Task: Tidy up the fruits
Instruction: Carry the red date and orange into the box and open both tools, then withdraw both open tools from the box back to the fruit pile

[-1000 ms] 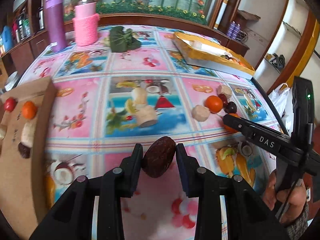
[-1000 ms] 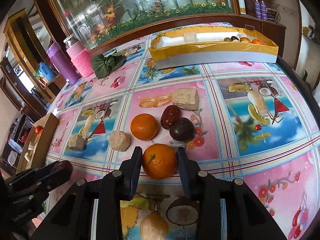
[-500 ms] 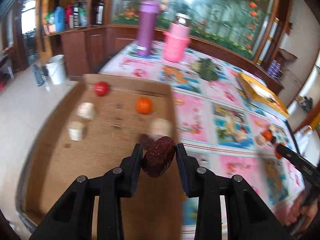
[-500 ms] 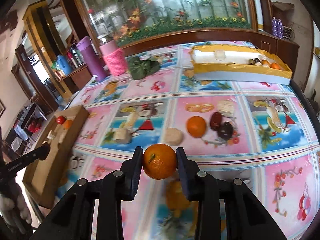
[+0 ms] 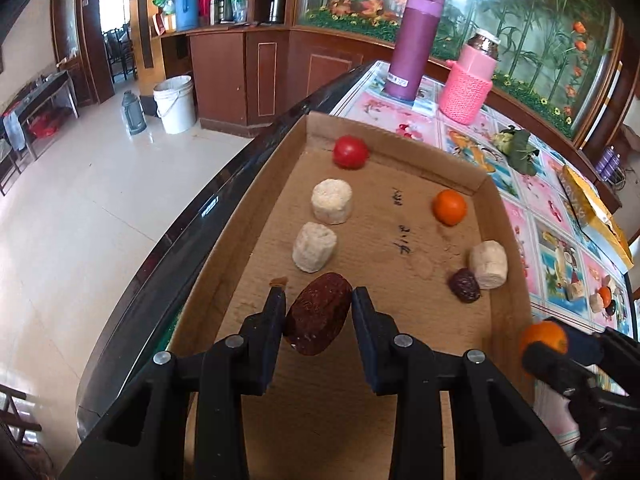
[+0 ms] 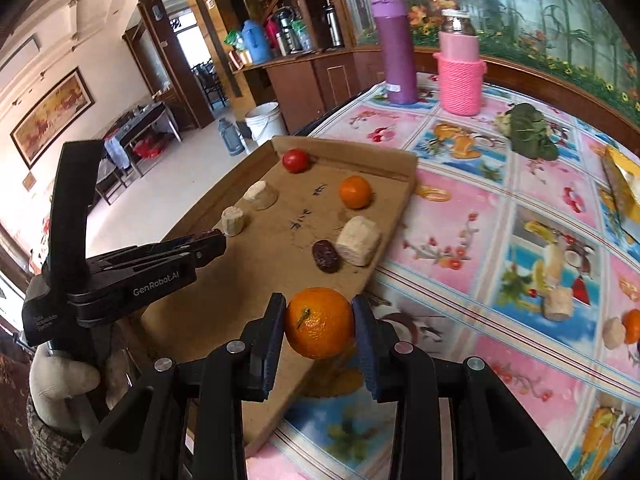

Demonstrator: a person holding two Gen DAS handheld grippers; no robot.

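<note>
In your left wrist view, your left gripper [image 5: 318,300] is clamped on a dark red date [image 5: 318,314], pinched between the two fingers and held over the near part of the cardboard tray [image 5: 400,420]. Ahead of it in the tray lie two pale cylinders [image 5: 315,247], a red tomato [image 5: 351,152], a small orange [image 5: 450,207], and a third pale piece touching a smaller dark date [image 5: 464,285]. Your right gripper shows at the lower right edge with its fruit.

In your right wrist view, your right gripper [image 6: 319,320] grips a tangerine [image 6: 319,323] squarely between its fingers, hanging just above the tray's near right edge, where cardboard meets the fruit-print tablecloth [image 6: 480,208]. More loose fruit [image 6: 633,326] sits well apart at the far right.
</note>
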